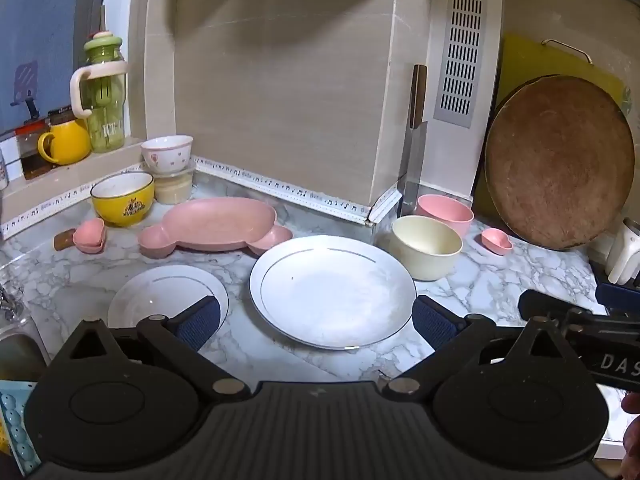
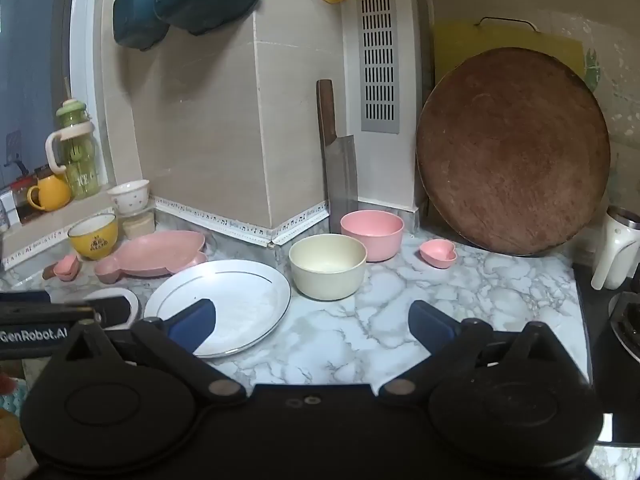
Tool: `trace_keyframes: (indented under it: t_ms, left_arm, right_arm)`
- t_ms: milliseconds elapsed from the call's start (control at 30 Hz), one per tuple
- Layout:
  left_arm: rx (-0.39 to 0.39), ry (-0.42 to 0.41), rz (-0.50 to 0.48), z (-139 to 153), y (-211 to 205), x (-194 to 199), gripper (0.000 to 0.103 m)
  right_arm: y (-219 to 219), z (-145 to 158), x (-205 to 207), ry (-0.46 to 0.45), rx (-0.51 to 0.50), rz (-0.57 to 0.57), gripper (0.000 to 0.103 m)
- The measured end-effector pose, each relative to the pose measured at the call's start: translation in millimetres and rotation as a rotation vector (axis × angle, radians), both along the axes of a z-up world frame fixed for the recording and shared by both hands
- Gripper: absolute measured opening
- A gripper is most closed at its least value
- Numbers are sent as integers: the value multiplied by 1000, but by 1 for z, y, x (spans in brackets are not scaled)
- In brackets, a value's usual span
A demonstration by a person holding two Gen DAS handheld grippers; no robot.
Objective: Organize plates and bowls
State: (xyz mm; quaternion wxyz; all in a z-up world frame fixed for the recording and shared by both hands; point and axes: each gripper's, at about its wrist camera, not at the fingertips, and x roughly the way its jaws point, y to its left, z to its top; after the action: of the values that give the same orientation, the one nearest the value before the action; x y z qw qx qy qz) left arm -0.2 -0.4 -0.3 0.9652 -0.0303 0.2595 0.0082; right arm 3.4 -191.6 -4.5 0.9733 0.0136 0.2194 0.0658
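Note:
A large white plate [image 1: 332, 290] [image 2: 224, 304] lies on the marble counter, with a smaller white plate [image 1: 160, 296] to its left. My left gripper [image 1: 316, 320] hovers open over the near edge of the large plate, nothing between its fingers. Behind the plates lie a pink fish-shaped dish [image 1: 216, 226] [image 2: 156, 254], a yellow bowl [image 1: 123, 198] [image 2: 94, 236], a floral white bowl [image 1: 167, 154] stacked on a beige one, a cream bowl [image 1: 426, 246] [image 2: 328, 266] and a pink bowl [image 1: 444, 210] [image 2: 372, 234]. My right gripper [image 2: 312, 326] stands open above bare counter, in front of the cream bowl.
Small pink heart dishes [image 1: 90, 235] [image 2: 438, 253] sit at both sides. A cleaver [image 2: 340, 184] and a round wooden board [image 2: 512, 152] lean on the back wall. A sink edge [image 1: 16, 344] lies at left, a white mug [image 2: 616, 248] at right.

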Motion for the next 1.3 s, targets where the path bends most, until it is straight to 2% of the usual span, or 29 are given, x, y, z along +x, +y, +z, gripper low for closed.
trace_keyframes:
  t_ms: [100, 167, 433, 600, 1300]
  left_arm:
    - [5, 8, 1, 1, -2, -3, 103]
    - [-40, 19, 9, -4, 6, -2, 103]
    - [-21, 23, 6, 1, 4, -3, 103]
    - [-22, 16, 9, 1, 5, -6, 103]
    - [-25, 38, 23, 2, 8, -6, 103]
  right_arm:
    - [4, 1, 4, 4, -5, 14, 103]
    - [6, 3, -3, -22, 8, 11, 103]
    - [-9, 0, -6, -8, 29, 4, 103]
    - [3, 3, -6, -10, 19, 18, 103]
    - [7, 1, -2, -4, 21, 50, 103]
